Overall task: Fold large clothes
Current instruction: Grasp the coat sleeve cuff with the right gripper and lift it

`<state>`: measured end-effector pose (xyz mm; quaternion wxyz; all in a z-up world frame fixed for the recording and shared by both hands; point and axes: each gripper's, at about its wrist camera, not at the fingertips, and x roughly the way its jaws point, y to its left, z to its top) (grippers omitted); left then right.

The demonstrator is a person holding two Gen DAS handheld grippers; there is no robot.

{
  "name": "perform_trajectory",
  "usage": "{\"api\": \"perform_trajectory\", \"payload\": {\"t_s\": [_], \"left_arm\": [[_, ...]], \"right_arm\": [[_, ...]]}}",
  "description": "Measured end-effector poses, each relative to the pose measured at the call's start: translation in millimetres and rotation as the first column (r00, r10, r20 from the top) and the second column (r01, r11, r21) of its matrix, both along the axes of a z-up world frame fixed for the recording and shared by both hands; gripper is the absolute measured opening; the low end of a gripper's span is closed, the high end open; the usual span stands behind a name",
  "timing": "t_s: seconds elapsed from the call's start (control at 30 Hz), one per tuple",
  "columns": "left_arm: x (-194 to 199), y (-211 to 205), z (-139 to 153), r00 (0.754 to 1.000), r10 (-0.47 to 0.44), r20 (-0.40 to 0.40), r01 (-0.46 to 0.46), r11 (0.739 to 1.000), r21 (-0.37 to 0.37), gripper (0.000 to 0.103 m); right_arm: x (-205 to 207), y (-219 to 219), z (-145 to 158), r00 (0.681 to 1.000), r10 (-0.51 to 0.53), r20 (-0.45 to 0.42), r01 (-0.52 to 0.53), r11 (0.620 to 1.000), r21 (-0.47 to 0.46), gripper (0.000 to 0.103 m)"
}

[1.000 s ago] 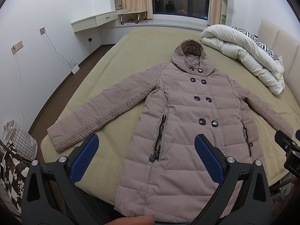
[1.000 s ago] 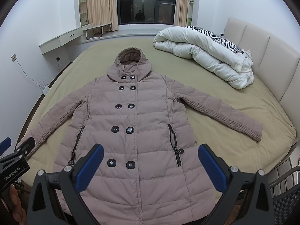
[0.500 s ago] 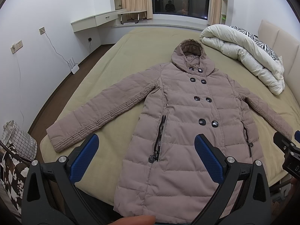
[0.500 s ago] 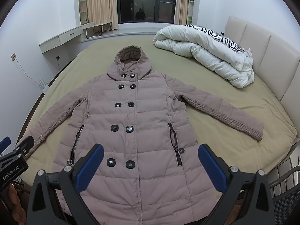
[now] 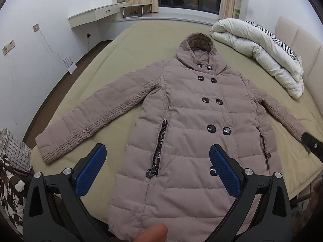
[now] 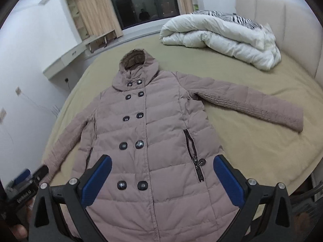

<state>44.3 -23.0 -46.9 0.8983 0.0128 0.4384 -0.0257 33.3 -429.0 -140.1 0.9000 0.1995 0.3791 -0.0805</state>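
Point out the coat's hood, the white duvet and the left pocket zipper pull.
hood [image 5: 198,42], left wrist view, on the hood's lining.
white duvet [image 6: 222,38], right wrist view, on its folded top.
zipper pull [image 5: 149,174], left wrist view, on the round pull below the zipper.

bare bed left, duvet far right

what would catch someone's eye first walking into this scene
A long mauve quilted hooded coat lies spread flat, front up, sleeves out, across the olive-green bed. A rolled white duvet with zebra-print lining sits by the headboard. Both blue-padded hand-held grippers, left and right, hover open above the coat's hem end.
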Motion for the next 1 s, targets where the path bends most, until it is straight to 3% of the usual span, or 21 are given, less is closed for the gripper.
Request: {"api": "perform_trajectory", "payload": {"t_s": [0.1, 0.2, 0.37, 0.47, 0.5, 0.57, 0.67, 0.73, 0.8, 0.83, 0.9, 1.0], "left_arm": [[25, -11, -21, 0.997, -0.045, -0.064, 0.040, 0.996, -0.078, 0.103], [50, -23, -42, 0.994, -0.068, -0.084, 0.055, 0.987, -0.150, 0.103], [85, -66, -60, 0.989, -0.147, 0.009, 0.147, 0.981, -0.123, 0.103], [104, -95, -62, 0.983, -0.182, -0.010, 0.180, 0.976, -0.119, 0.103], [112, -104, -63, 0.983, -0.180, -0.025, 0.176, 0.976, -0.125, 0.103], [127, -117, -66, 0.980, -0.190, -0.063, 0.176, 0.967, -0.183, 0.103], [146, -132, -71, 0.977, -0.194, -0.084, 0.168, 0.954, -0.247, 0.103], [154, -137, -73, 0.974, -0.203, -0.101, 0.166, 0.941, -0.295, 0.103], [161, -138, -75, 0.973, -0.203, -0.110, 0.155, 0.928, -0.339, 0.103], [162, -136, -76, 0.973, -0.201, -0.110, 0.152, 0.925, -0.349, 0.103], [169, -135, -78, 0.974, -0.201, -0.105, 0.151, 0.921, -0.359, 0.102], [178, -121, -83, 0.991, -0.089, -0.097, 0.040, 0.906, -0.422, 0.100]], "right_arm": [[-6, -78, -31, 0.987, -0.157, 0.025, 0.148, 0.965, 0.215, 0.103], [-19, -167, -74, 0.937, -0.348, 0.010, 0.316, 0.862, 0.397, 0.095], [-52, -288, -151, 0.794, -0.606, -0.057, 0.511, 0.613, 0.602, 0.072], [-75, -336, -186, 0.695, -0.712, -0.103, 0.577, 0.466, 0.671, 0.069], [-83, -349, -193, 0.666, -0.739, -0.100, 0.579, 0.429, 0.693, 0.067], [-92, -363, -200, 0.626, -0.775, -0.091, 0.586, 0.390, 0.710, 0.064], [-97, -375, -200, 0.594, -0.801, -0.067, 0.602, 0.388, 0.698, 0.064], [-99, -385, -200, 0.590, -0.805, -0.061, 0.608, 0.393, 0.690, 0.063], [-96, -395, -201, 0.590, -0.804, -0.072, 0.626, 0.399, 0.669, 0.042], [-86, -399, -200, 0.597, -0.798, -0.084, 0.637, 0.408, 0.654, 0.038], [-66, -402, -190, 0.623, -0.778, -0.076, 0.647, 0.458, 0.610, 0.026], [-30, -395, -153, 0.702, -0.712, 0.001, 0.619, 0.610, 0.495, 0.017]]}}
